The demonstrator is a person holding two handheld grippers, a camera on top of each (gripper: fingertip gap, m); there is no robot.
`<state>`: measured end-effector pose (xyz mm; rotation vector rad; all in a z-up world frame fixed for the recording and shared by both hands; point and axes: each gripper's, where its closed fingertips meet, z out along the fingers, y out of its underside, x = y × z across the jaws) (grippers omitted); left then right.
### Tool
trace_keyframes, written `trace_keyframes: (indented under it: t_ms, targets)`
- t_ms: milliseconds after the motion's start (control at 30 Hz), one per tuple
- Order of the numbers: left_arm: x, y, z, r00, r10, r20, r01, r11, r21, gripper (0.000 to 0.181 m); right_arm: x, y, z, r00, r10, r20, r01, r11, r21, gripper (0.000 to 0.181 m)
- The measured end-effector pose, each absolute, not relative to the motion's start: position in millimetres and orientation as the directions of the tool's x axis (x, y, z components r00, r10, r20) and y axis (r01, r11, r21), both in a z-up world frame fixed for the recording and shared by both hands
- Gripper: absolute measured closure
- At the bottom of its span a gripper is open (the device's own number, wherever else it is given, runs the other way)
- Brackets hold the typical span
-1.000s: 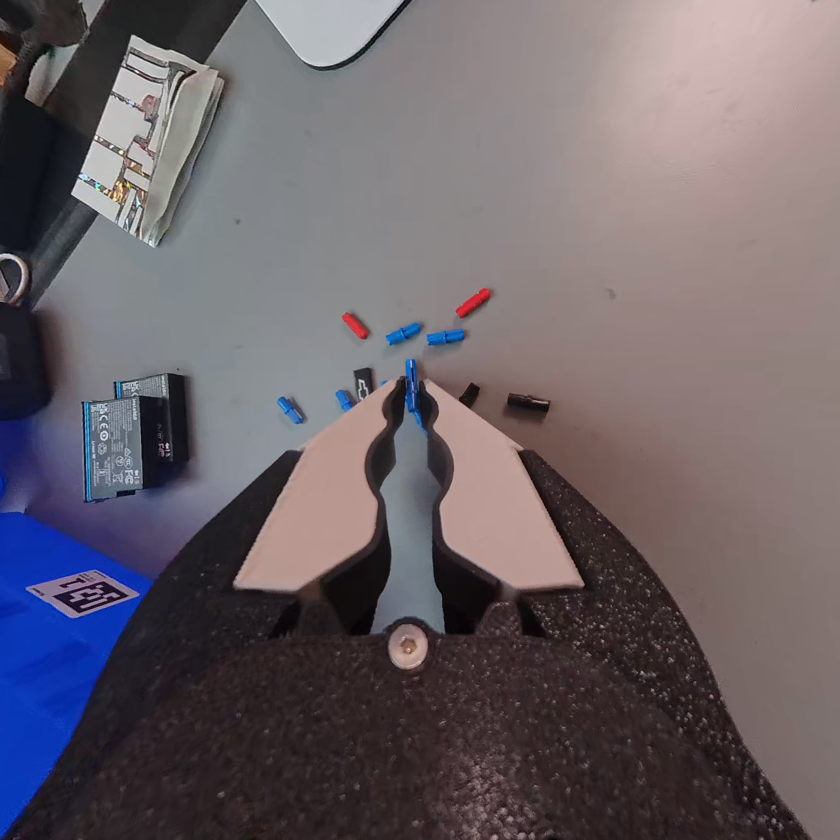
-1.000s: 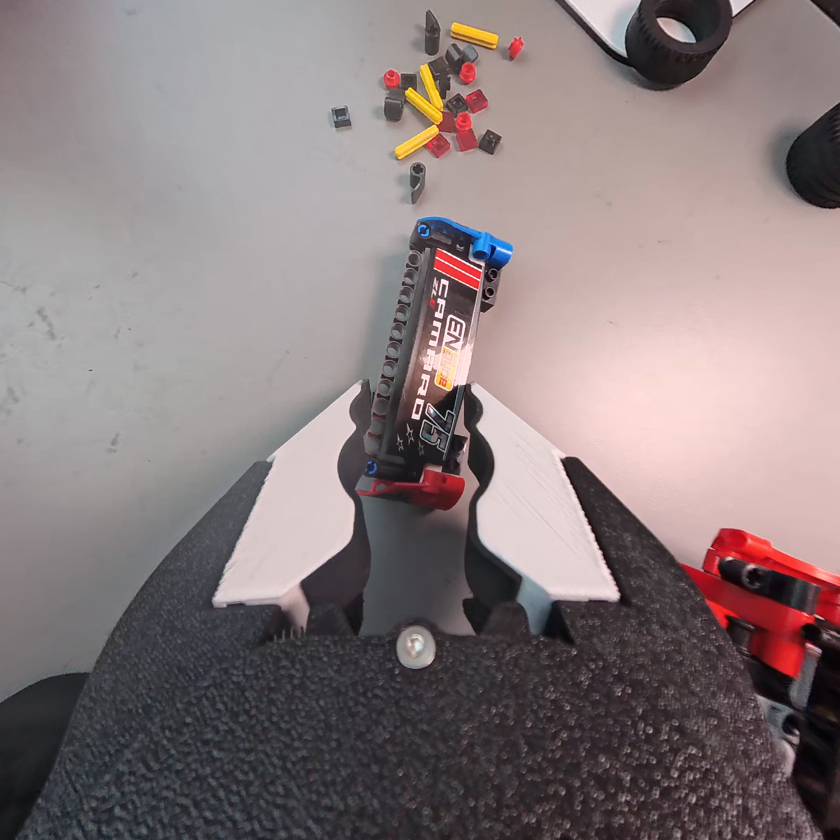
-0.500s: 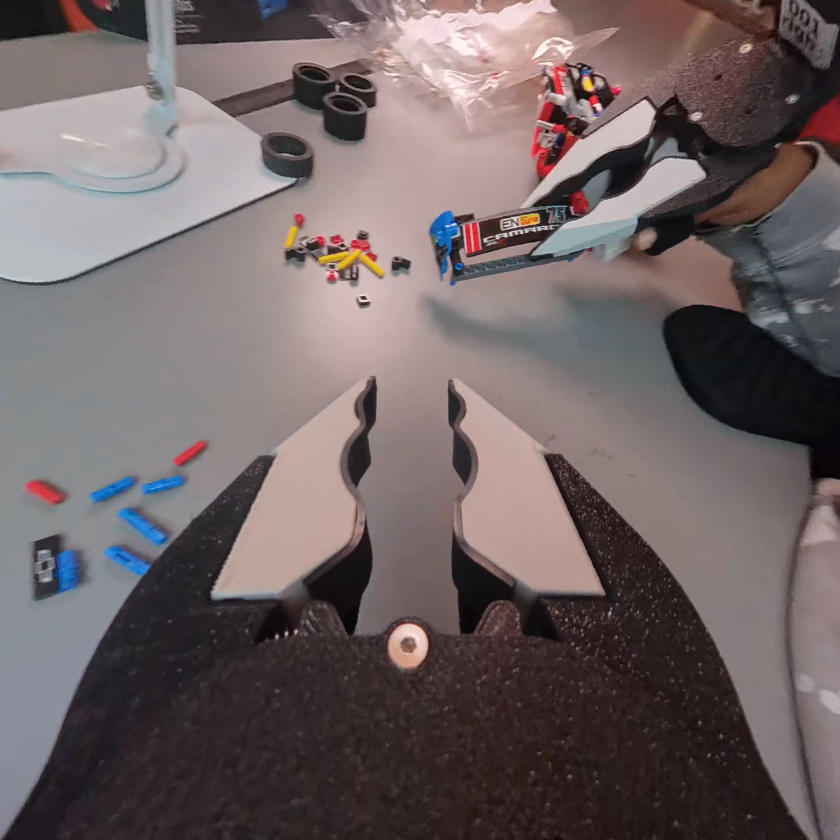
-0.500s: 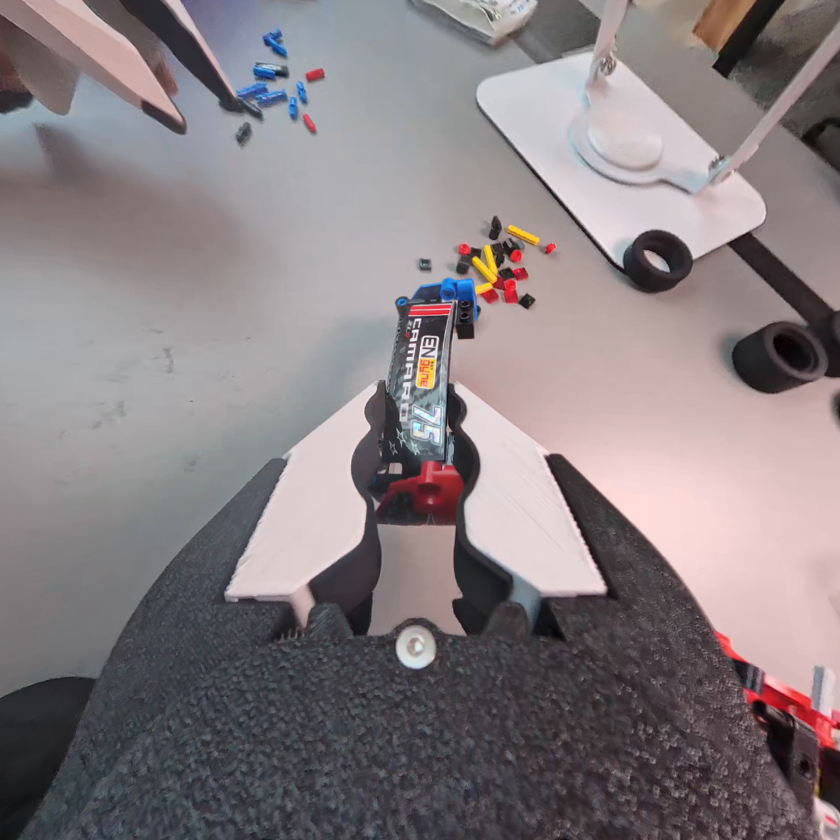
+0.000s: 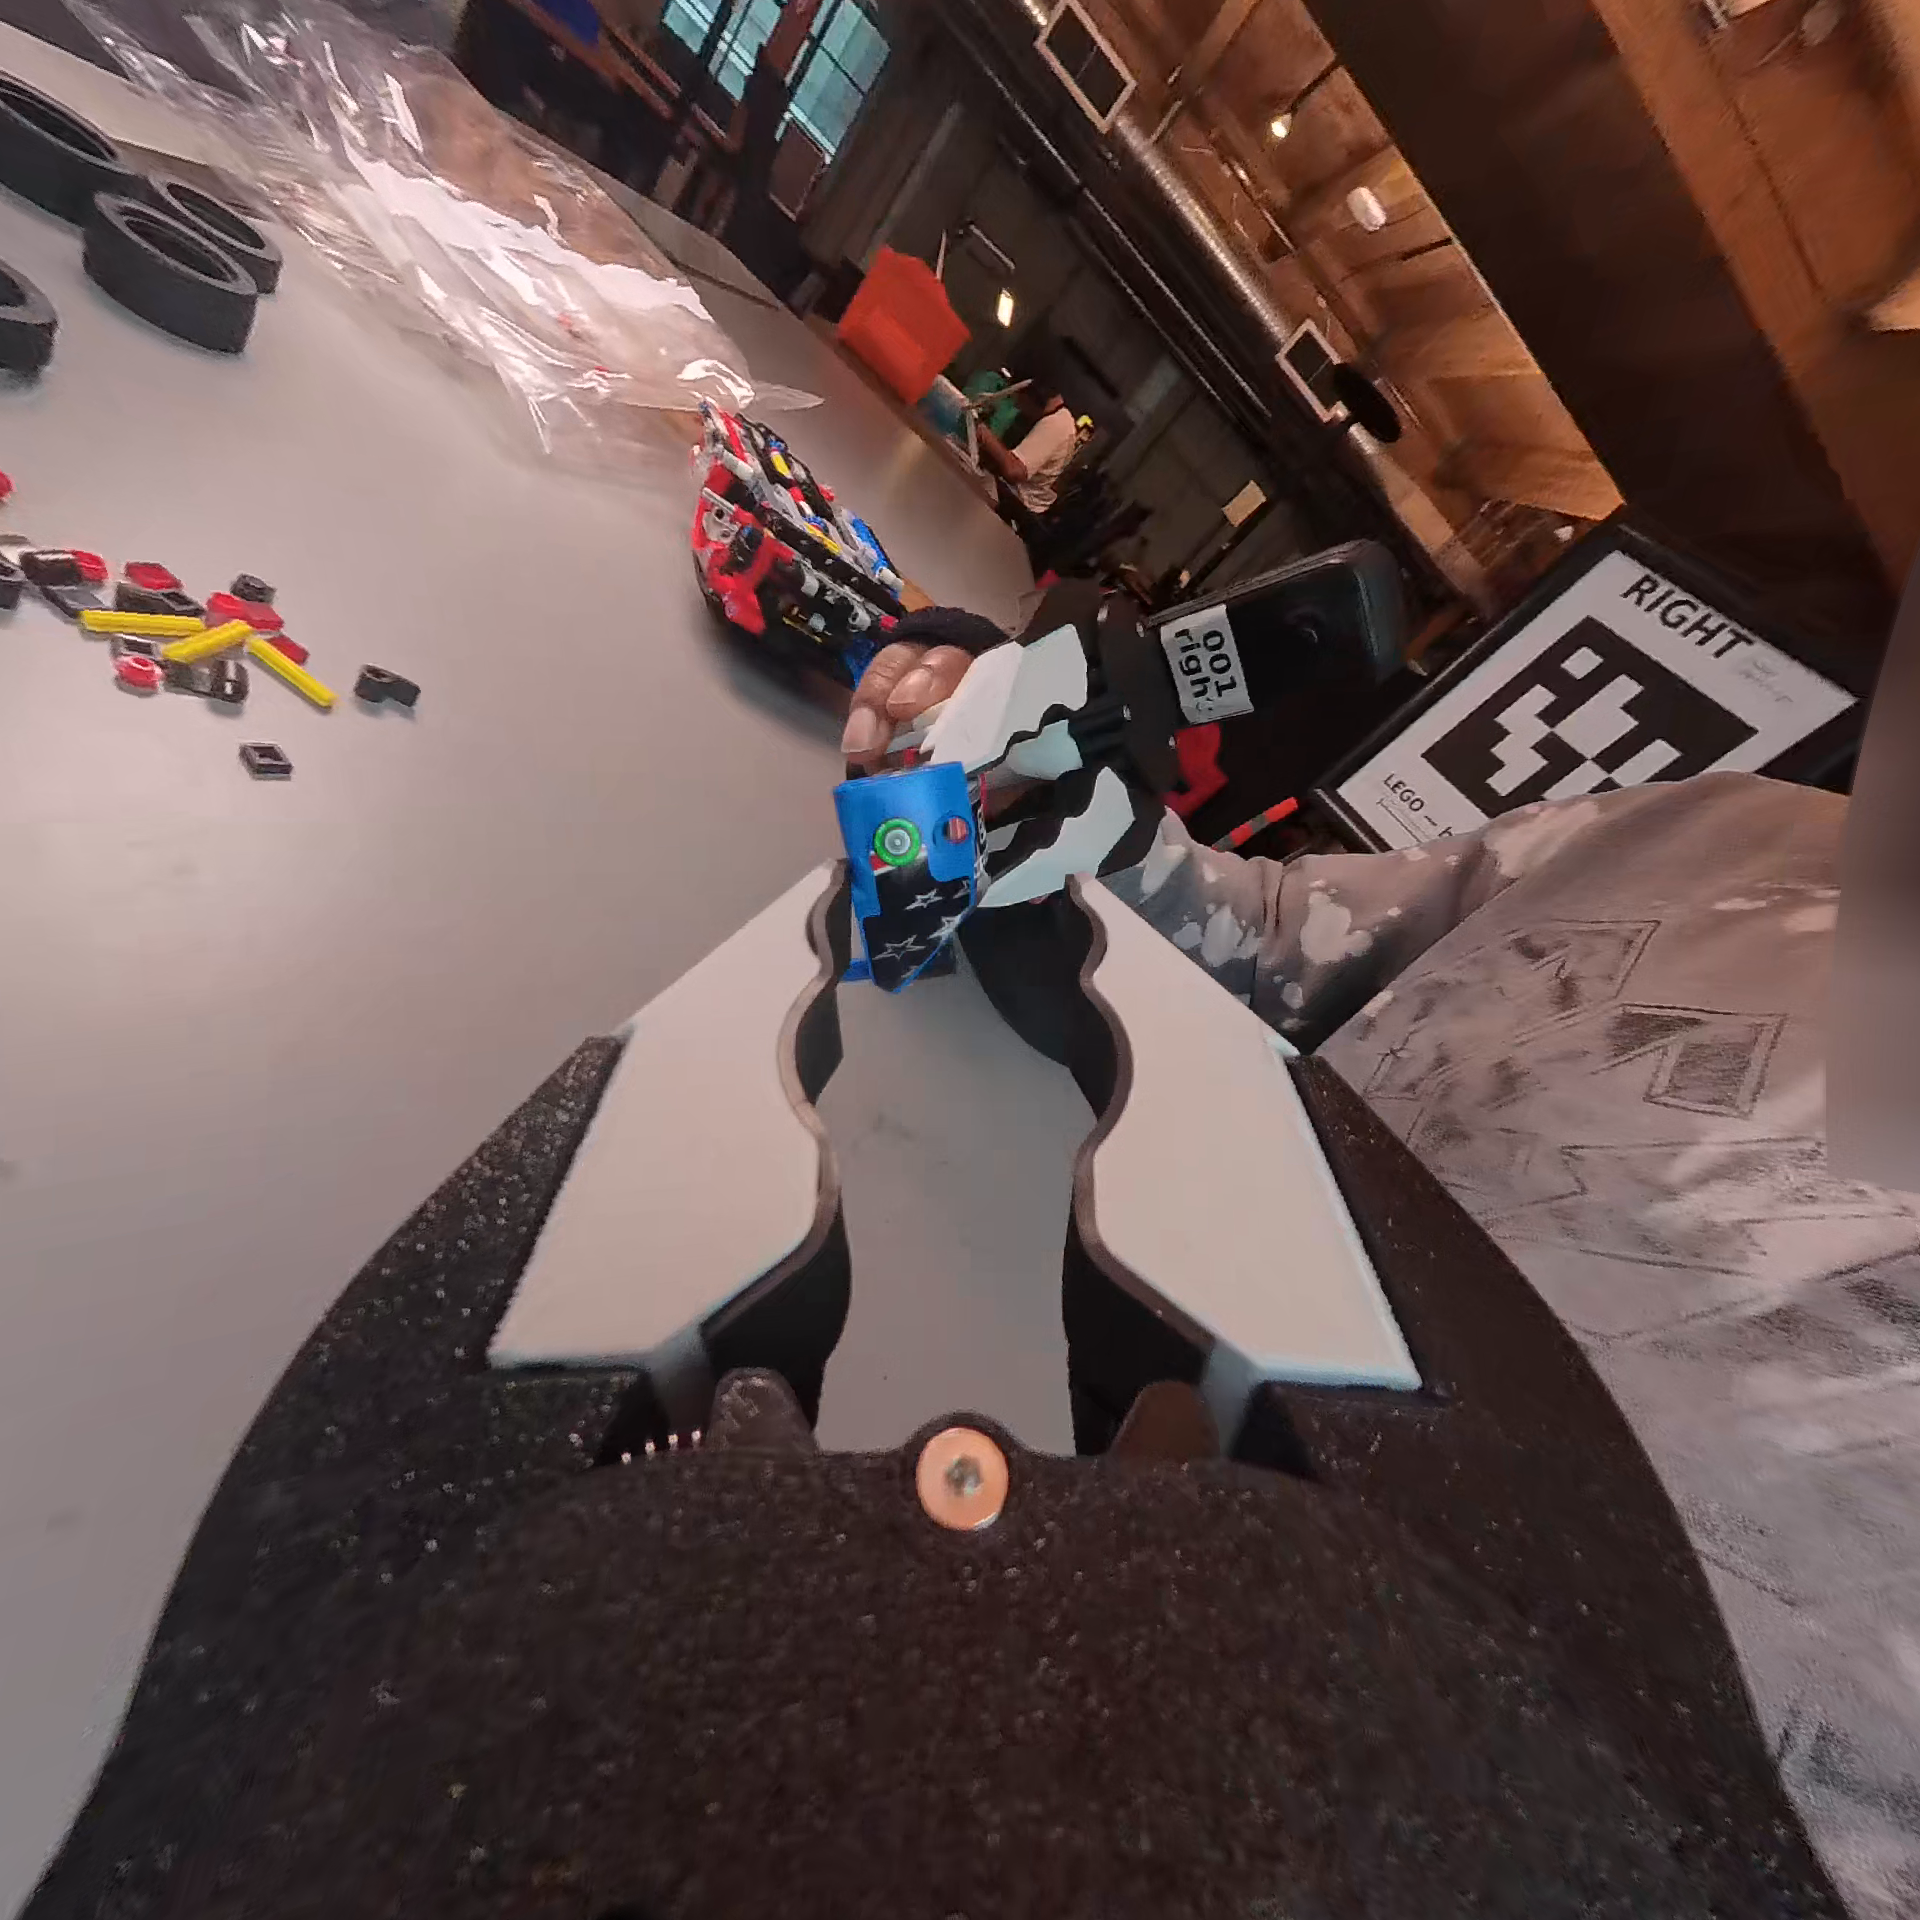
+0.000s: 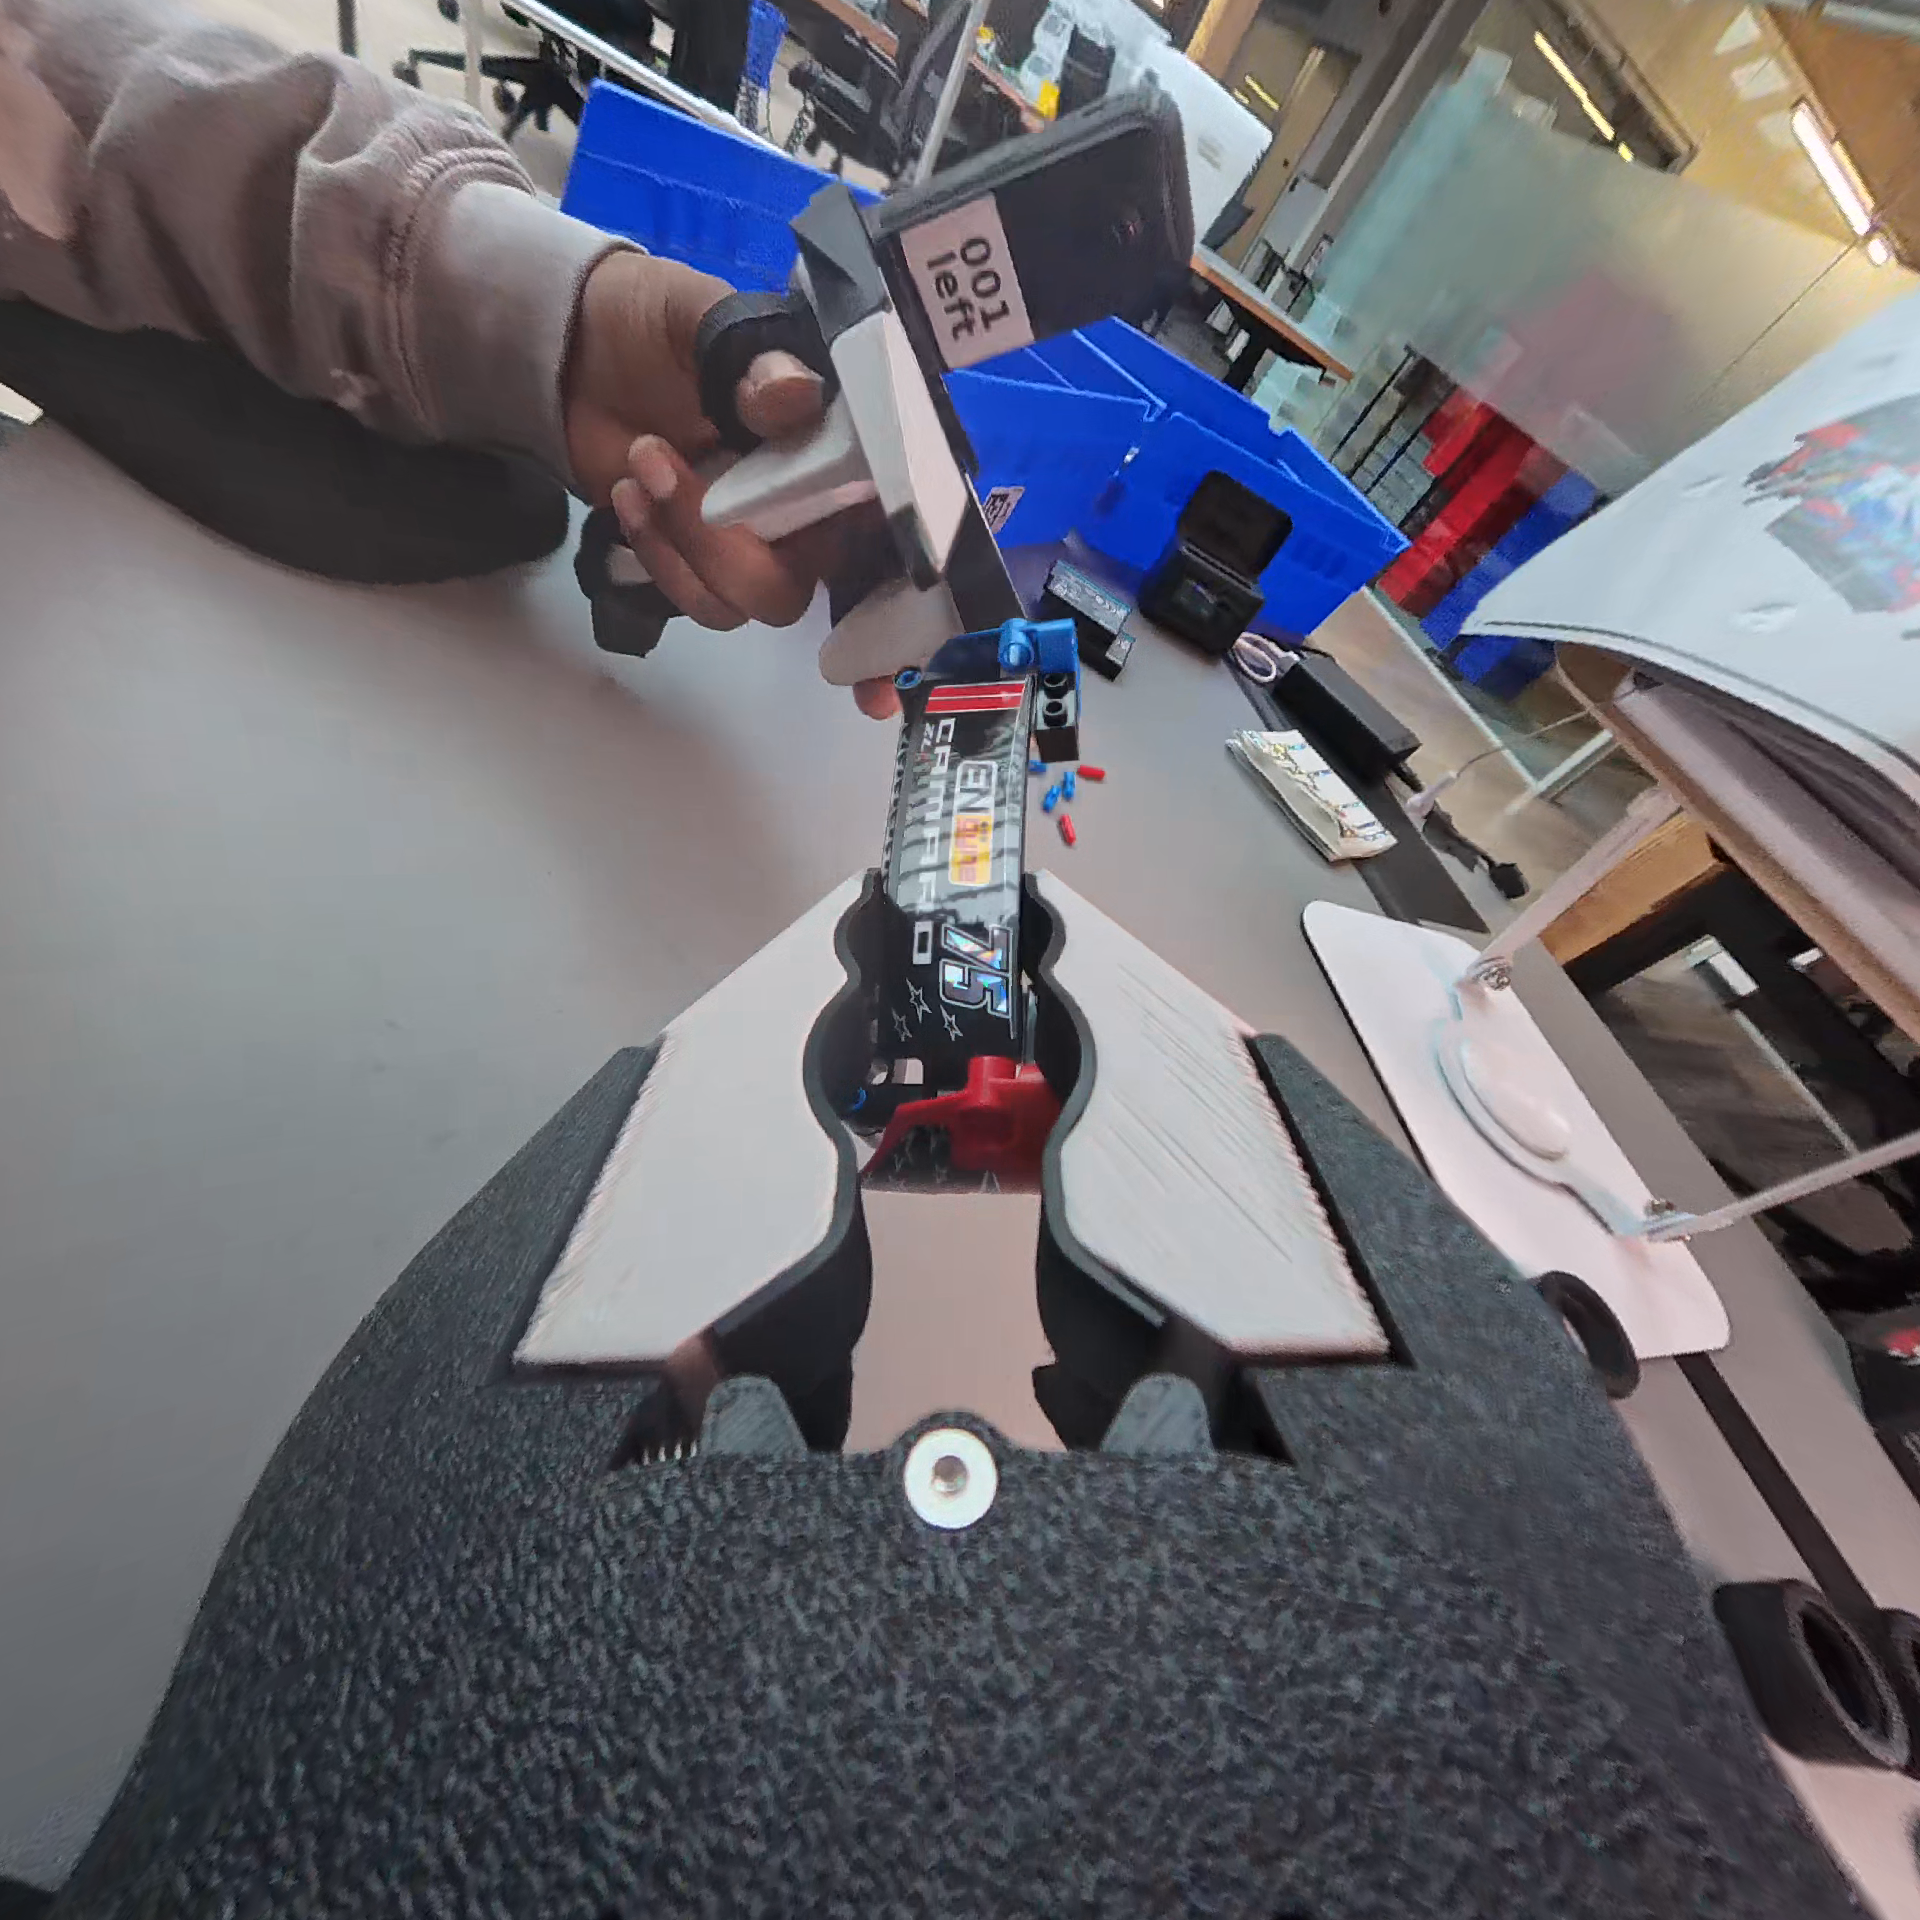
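My right gripper is shut on a long black brick-built panel with a sticker, a red piece at its near end and a blue piece at its far end. It holds the panel above the grey table. My left gripper is open and empty, and the panel's blue end sits between its fingertips, close to the left finger. The two grippers face each other. The left gripper also shows in the right wrist view, held in a hand, and the right gripper shows in the left wrist view.
Loose yellow, red and black pieces, black tyres, a clear plastic bag and a red part-built model car lie on the table. Blue and red pins, blue bins, a folded booklet and a white lamp base lie farther off. Spacing between my two grippers at the tips: around 5 centimetres.
My left gripper let go of a blue pin, opened and swung up from the pins to the panel's blue end. My right gripper lifted and tilted the panel toward it.
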<state>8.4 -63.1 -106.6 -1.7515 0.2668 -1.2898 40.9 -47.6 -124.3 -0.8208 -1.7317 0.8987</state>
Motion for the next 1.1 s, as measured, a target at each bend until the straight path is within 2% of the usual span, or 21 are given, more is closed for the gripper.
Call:
trace_keyframes:
  t_ms: [167, 333, 400, 533, 700, 800, 900, 1033, 1100]
  targets:
    - [12, -65, -106, 0.482, -0.656, 0.581, 0.280, -0.513, -0.812, 0.161, 37, -51, -117, -0.241, 0.818, 0.522, 0.074, 0.552, -0.831, 0.155]
    - [10, -66, -104, 0.527, -0.681, 0.509, 0.242, -0.454, -0.857, 0.163, 36, -50, -122, -0.249, 0.820, 0.516, 0.092, 0.550, -0.830, 0.155]
    - [7, -63, -108, 0.613, -0.678, 0.406, 0.162, -0.395, -0.904, 0.164, 36, -50, -128, -0.277, 0.847, 0.453, 0.125, 0.500, -0.857, 0.155]
    - [7, -64, -116, 0.730, -0.677, 0.097, -0.116, -0.263, -0.958, 0.165, 38, -53, -119, -0.308, 0.899, 0.310, 0.116, 0.359, -0.926, 0.143]
    - [27, -77, -123, 0.657, -0.752, -0.050, -0.273, -0.176, -0.946, 0.165, 36, -69, -109, -0.374, 0.896, 0.238, 0.087, 0.290, -0.953, 0.140]
    - [43, -89, -124, 0.582, -0.809, -0.082, -0.301, -0.121, -0.946, 0.165, 36, -89, -110, -0.445, 0.865, 0.234, 0.082, 0.299, -0.951, 0.141]
    - [52, -97, -124, 0.536, -0.836, -0.113, -0.327, -0.083, -0.941, 0.165, 39, -102, -115, -0.489, 0.831, 0.266, 0.089, 0.351, -0.932, 0.150]
    - [51, -99, -116, 0.530, -0.844, -0.085, -0.264, -0.069, -0.962, 0.164, 40, -104, -106, -0.478, 0.837, 0.265, 0.045, 0.325, -0.945, 0.155]
    - [49, -99, -114, 0.526, -0.849, -0.041, -0.221, -0.090, -0.971, 0.155, 40, -104, -101, -0.478, 0.846, 0.236, 0.027, 0.283, -0.959, 0.155]
